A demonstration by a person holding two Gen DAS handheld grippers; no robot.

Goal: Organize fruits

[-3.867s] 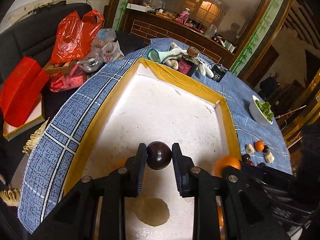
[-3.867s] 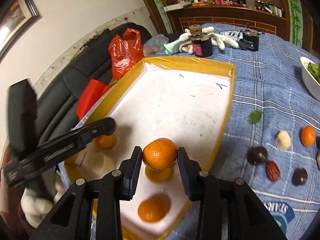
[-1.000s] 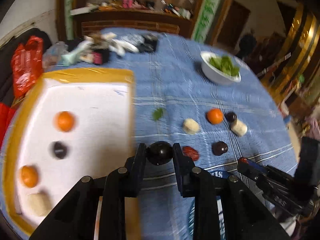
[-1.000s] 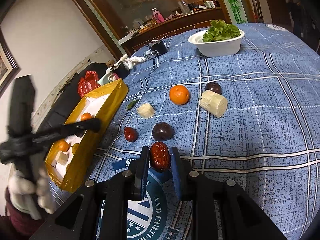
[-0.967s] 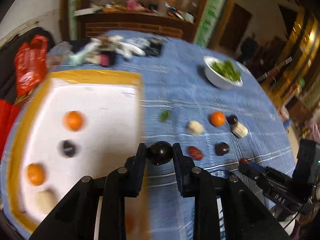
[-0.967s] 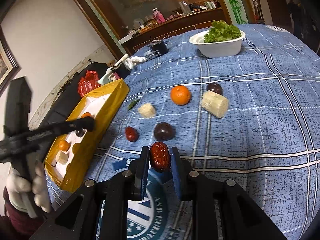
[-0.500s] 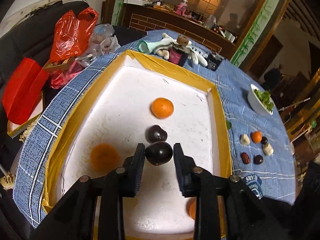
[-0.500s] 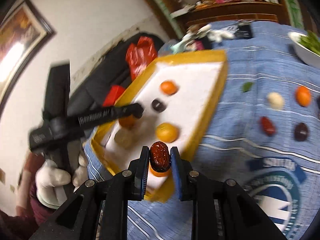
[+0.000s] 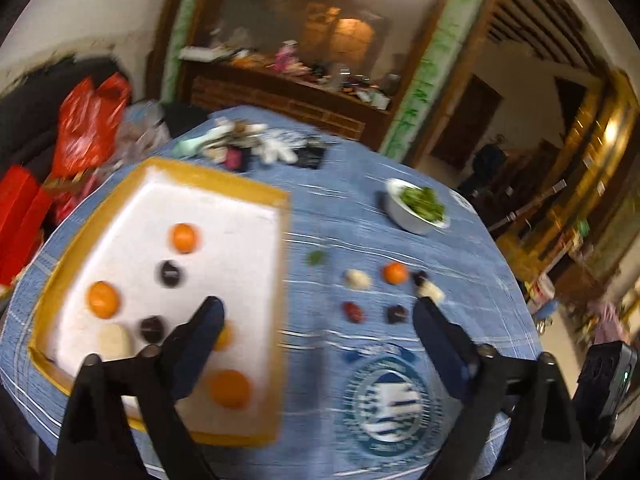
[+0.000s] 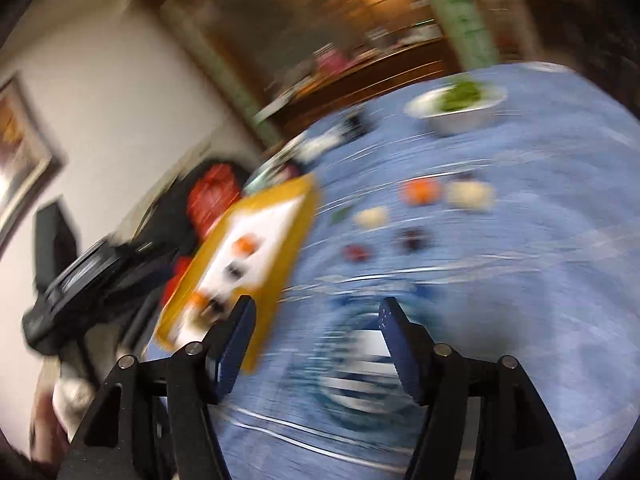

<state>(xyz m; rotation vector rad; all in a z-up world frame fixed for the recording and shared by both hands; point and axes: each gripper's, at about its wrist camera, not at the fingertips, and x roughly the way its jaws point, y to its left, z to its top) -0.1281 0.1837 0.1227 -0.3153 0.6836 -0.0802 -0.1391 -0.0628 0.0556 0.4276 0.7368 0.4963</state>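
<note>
The yellow-rimmed white tray (image 9: 216, 178) lies on the left and holds several fruits: oranges (image 9: 184, 237), two dark plums (image 9: 170, 274) and a white piece (image 9: 114, 340). My left gripper (image 9: 318, 320) hangs above the tray's right rim, its jaws opening wide with nothing between them. On the blue cloth lie a red date (image 9: 353, 312), a dark plum (image 9: 397, 314), an orange (image 9: 395, 273) and white pieces (image 9: 357, 279). The right wrist view is heavily blurred. My right gripper (image 10: 316, 316) is over the cloth beside the tray (image 10: 296, 216), jaws opening and empty.
A white bowl of greens (image 9: 416, 210) stands at the back right of the round table. A green leaf (image 9: 316, 257) lies near the tray. Gloves and small items (image 9: 256, 148) clutter the far edge. Red bags (image 9: 86, 120) sit on a dark sofa to the left.
Both grippers have let go of their fruit and opened. The left no longer holds the dark plum, the right no longer holds the red date. Both have swung right, away from the tray.
</note>
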